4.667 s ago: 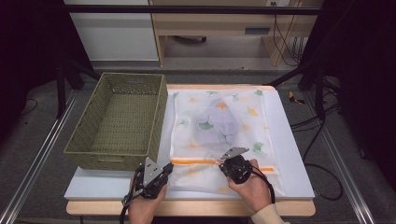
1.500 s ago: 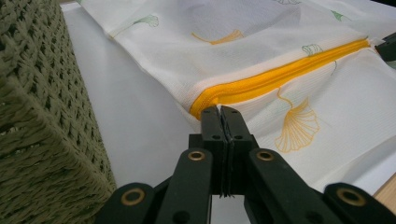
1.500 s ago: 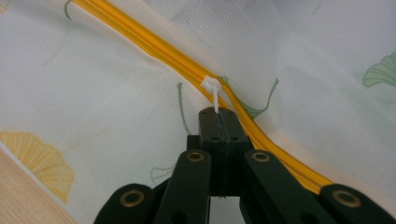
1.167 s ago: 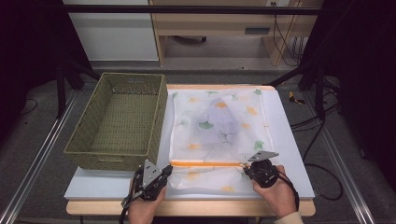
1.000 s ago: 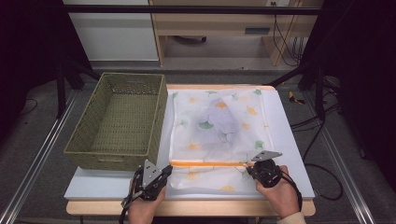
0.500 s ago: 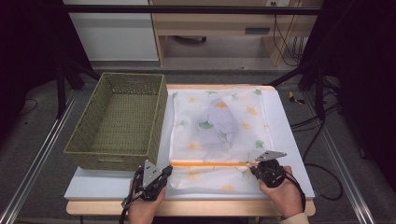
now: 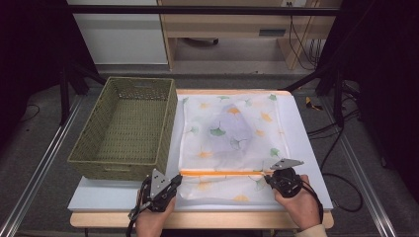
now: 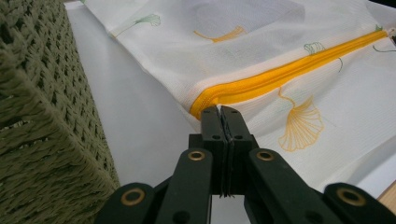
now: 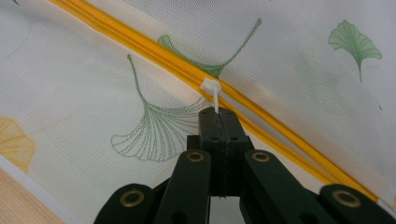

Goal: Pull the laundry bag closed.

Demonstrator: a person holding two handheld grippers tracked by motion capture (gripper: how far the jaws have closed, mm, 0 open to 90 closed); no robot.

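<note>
1. The white mesh laundry bag printed with ginkgo leaves [image 7: 232, 138] lay flat on the white table [image 7: 306, 143], just beside the olive woven basket [image 7: 126, 126].
2. Your left claw [image 8: 221, 111] was pressed together, pinching the bag fabric at the left end of the yellow zipper [image 8: 280, 77].
3. Your right claw [image 9: 218, 113] was closed on the small white zipper pull [image 9: 212, 93], near the zipper's right end.
</note>
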